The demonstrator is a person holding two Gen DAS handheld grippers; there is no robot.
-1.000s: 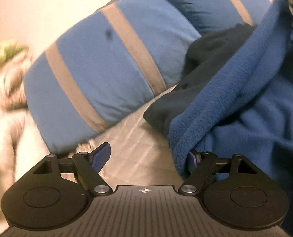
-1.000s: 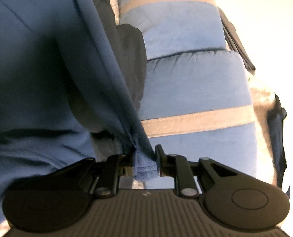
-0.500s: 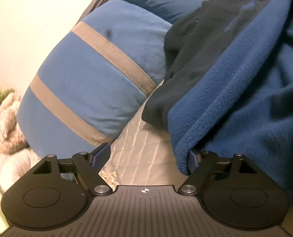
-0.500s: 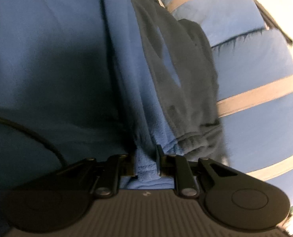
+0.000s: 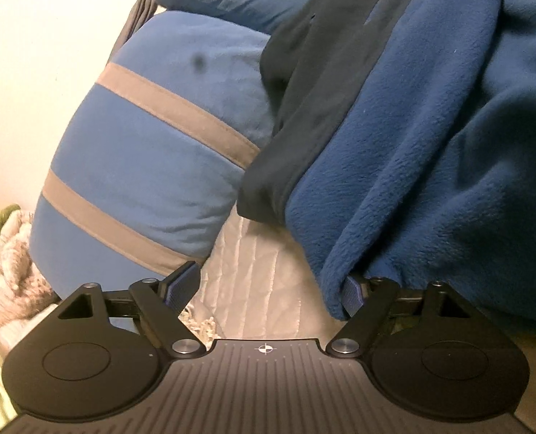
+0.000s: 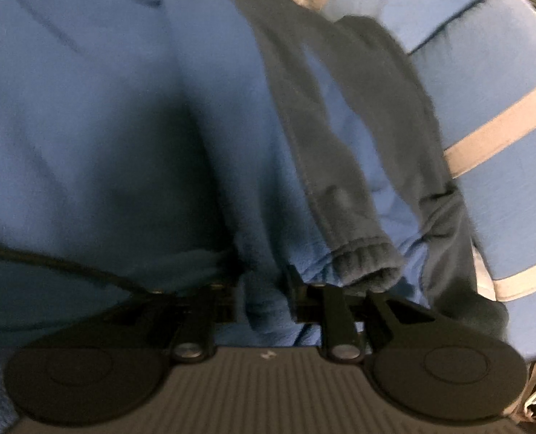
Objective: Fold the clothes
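Jaws on my right gripper [image 6: 262,294] are opening with a fold of the blue fleece [image 6: 98,108] between them; my left gripper [image 5: 268,287] stands spread, one pad under the hem. I'd say I'm laying the fleece on the bed [image 5: 253,289] against the pillows [image 5: 152,166]. Next comes a fresh grip on an edge.

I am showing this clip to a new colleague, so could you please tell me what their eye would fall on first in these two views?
First, the big blue fleece garment, which fills the right of the left wrist view and most of the right wrist view, its dark sleeve with a ribbed cuff lying across it. Next, the blue pillow with tan stripes beside it on the quilted white bedcover. The right gripper is opening with fleece between its jaws.
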